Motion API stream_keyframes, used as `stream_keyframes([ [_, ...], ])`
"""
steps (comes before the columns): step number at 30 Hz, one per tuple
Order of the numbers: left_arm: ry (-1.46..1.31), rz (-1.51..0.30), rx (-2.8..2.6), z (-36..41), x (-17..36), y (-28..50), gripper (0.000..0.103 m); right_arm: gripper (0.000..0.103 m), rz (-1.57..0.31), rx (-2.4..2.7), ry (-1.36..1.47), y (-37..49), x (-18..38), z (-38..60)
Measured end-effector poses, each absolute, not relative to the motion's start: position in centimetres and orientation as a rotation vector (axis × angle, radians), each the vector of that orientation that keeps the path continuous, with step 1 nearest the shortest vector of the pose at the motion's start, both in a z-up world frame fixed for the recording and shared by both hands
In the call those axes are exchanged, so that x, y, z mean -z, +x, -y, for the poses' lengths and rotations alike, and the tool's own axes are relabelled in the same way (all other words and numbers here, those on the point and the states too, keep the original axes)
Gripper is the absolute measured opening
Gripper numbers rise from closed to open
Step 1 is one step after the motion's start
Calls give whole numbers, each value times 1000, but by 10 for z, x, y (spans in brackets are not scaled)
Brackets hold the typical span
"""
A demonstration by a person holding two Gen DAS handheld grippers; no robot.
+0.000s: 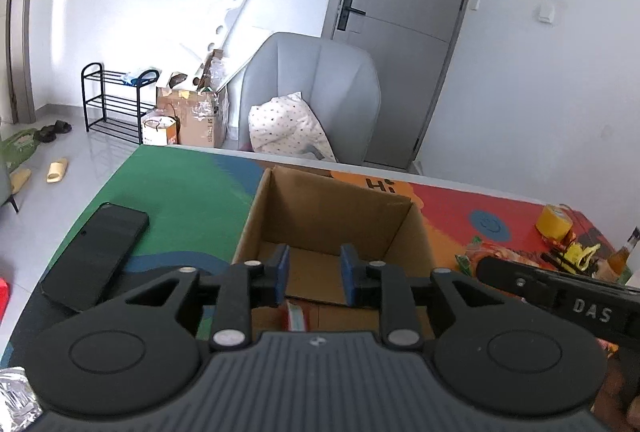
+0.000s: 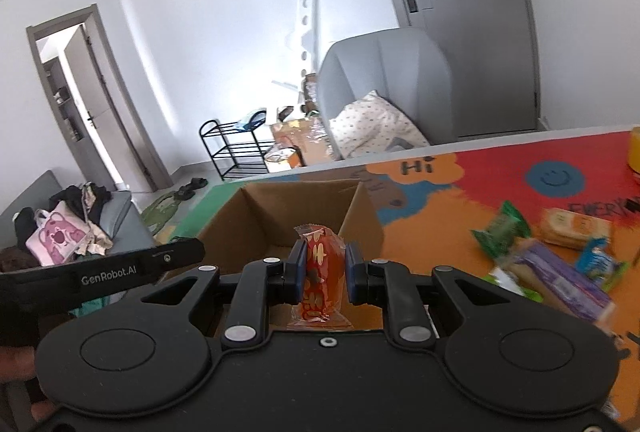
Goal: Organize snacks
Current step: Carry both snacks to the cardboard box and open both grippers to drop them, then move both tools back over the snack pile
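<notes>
Right fingers (image 2: 301, 274) clamp an orange snack packet (image 2: 322, 274); left fingers (image 1: 282, 274) parted, empty.

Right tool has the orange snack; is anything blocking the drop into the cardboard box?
Nothing visible blocks it. The right tool holds the orange snack packet at the open cardboard box. The left tool hangs open over the same box, so keep them apart.

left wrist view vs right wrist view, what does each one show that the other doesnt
Only the left wrist view shows the black phone on the mat and the open, empty left gripper. Only the right wrist view shows the right gripper shut on an orange snack packet and the loose snacks. Both show the cardboard box and grey chair.
</notes>
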State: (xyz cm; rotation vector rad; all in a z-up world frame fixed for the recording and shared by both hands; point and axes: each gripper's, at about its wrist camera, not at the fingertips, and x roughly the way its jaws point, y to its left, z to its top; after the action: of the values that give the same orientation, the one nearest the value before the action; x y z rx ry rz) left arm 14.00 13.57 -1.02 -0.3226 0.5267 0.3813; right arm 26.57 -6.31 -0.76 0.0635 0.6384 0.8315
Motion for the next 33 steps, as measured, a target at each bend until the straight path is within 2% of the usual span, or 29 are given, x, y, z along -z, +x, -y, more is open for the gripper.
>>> stream_keyframes([
  [4, -347, -516, -396, -141, 9, 133, 50, 18, -651, -856, 76, 269, 7, 52],
  [5, -346, -512, -400, -142, 8, 132, 52, 19, -653, -862, 80, 270, 7, 50],
  [7, -346, -509, -403, -143, 9, 130, 61, 30, -665, -871, 90, 270, 5, 47],
  [9, -351, -505, -411, -144, 9, 128, 67, 33, -656, -871, 99, 270, 2, 48],
  [10, -355, -503, -414, -144, 10, 128, 70, 41, -653, -869, 100, 269, 1, 50],
  [11, -356, -502, -417, -144, 10, 128, 72, 45, -649, -865, 101, 269, 1, 51],
  [13, -349, -505, -430, -142, 12, 129, 78, 63, -637, -846, 102, 268, 0, 58],
  [16, -354, -508, -431, -138, 13, 131, 84, 78, -632, -809, 110, 268, 0, 72],
  [18, -356, -502, -424, -134, 12, 131, 85, 90, -629, -785, 131, 270, 2, 82],
  [21, -340, -482, -387, -125, 11, 131, 85, 101, -616, -737, 150, 270, 3, 98],
  [33, -350, -504, -213, -94, 8, 134, 85, 103, -574, -652, 160, 261, 3, 146],
])
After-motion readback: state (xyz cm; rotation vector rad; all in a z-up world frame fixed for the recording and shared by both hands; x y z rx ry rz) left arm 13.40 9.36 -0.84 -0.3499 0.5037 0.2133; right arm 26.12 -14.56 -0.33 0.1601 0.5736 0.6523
